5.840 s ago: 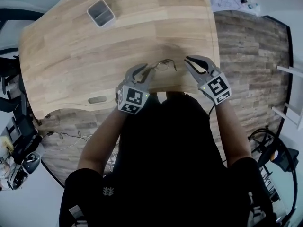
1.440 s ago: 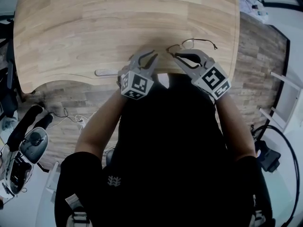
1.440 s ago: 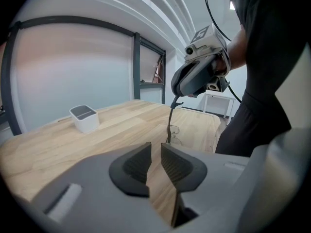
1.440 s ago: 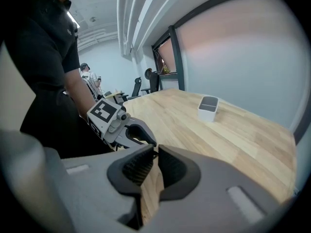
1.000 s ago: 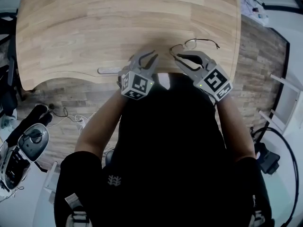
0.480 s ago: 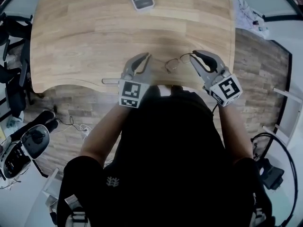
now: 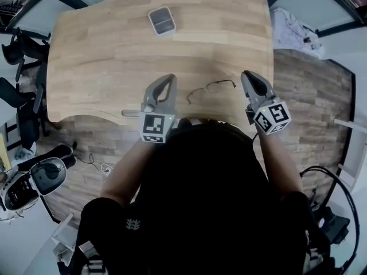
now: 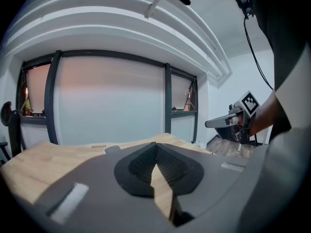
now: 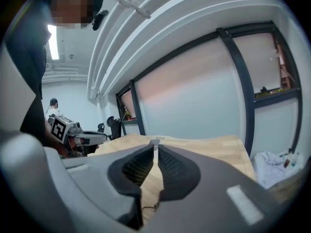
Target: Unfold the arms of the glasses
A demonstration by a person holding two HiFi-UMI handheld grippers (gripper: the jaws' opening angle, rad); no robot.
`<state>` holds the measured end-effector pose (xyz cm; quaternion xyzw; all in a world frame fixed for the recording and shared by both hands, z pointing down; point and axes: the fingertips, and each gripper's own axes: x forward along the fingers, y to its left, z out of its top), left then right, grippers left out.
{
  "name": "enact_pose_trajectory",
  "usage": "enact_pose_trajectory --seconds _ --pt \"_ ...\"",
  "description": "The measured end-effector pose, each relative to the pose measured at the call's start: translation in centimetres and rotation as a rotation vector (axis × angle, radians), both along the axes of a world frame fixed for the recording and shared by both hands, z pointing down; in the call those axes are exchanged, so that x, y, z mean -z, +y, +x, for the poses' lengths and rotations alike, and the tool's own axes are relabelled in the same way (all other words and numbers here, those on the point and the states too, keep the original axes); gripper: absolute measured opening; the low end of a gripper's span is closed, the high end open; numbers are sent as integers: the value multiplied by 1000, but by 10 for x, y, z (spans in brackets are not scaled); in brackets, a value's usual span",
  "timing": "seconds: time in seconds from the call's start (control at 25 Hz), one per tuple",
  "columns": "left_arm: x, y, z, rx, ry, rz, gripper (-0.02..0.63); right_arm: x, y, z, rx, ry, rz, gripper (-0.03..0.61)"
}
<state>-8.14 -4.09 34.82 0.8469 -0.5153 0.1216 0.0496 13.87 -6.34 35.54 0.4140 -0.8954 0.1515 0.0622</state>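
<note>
One pair of glasses (image 7: 210, 89) lies on the bench (image 7: 103, 62) near its front edge, between the two tools and touched by neither. The left tool (image 7: 170, 79) is held above the bench. Its jaws have just been closing and meet at the tips with nothing between them. The right tool (image 7: 248, 74), also held above the bench, has its jaws together and empty. One small grey box (image 7: 162, 20) sits far back on the bench.
</note>
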Motion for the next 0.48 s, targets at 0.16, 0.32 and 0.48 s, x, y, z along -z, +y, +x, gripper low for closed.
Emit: enact_pose_trajectory --seconds 0.16,0.32,0.48 --pt "-5 8 4 17 -18 -13 6 -17 -3 16 -46 -35 -39 8" --pt "-10 11 3 40 -12 -34 6 -25 -1 17 -22 10 -36 0" --pt "-12 11 -1 68 -8 -43 6 -28 -1 13 6 39 -26 0"
